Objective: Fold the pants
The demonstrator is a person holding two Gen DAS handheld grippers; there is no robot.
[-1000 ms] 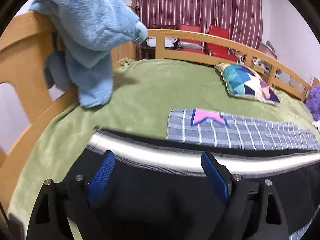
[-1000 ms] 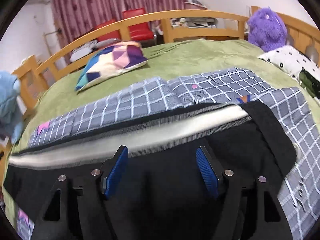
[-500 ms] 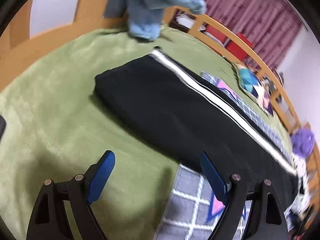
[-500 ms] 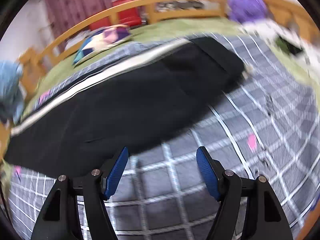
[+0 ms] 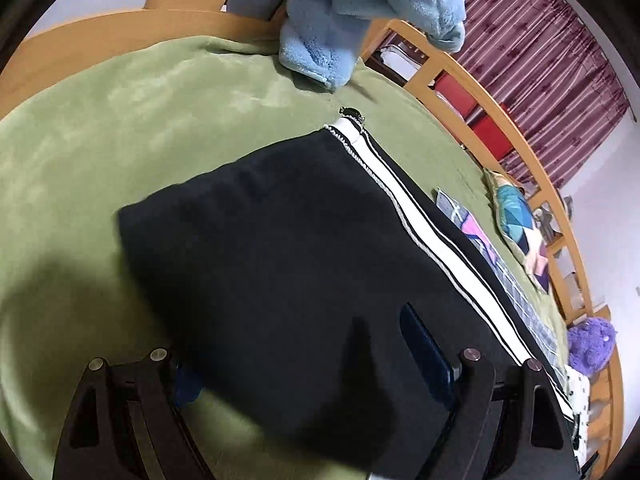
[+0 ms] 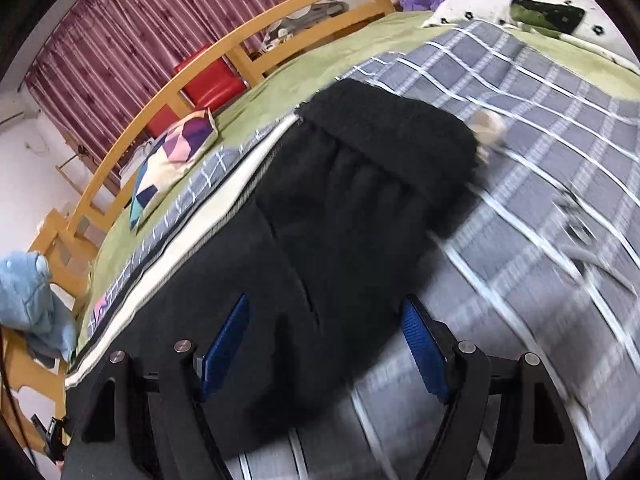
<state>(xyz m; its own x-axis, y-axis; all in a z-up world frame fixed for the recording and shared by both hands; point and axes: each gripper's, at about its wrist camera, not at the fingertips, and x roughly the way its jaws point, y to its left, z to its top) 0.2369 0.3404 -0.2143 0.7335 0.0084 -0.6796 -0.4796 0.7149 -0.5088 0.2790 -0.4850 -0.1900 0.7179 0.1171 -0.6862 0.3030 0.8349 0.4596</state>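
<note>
Pants (image 5: 288, 240): we see one black pair with a white side stripe, lying lengthwise on the green blanket (image 5: 100, 120), its waistband end resting on the checked sheet (image 6: 540, 128).
Left gripper (image 5: 312, 356): jaws spread wide over the cuff end; its left finger is half hidden under the fabric edge, so we cannot tell if it touches.
Right gripper (image 6: 328, 340): jaws apart, straddling the hip area near the waistband, gripping nothing.
Hard to make out: the sheet near the right gripper is motion-blurred.
Edges: bare blanket lies beyond the cuff; the wooden rail (image 6: 224, 48) bounds the far side.
Count: one patterned pillow (image 6: 172, 160), one blue plush (image 5: 360, 12), one purple plush (image 5: 590, 344).
</note>
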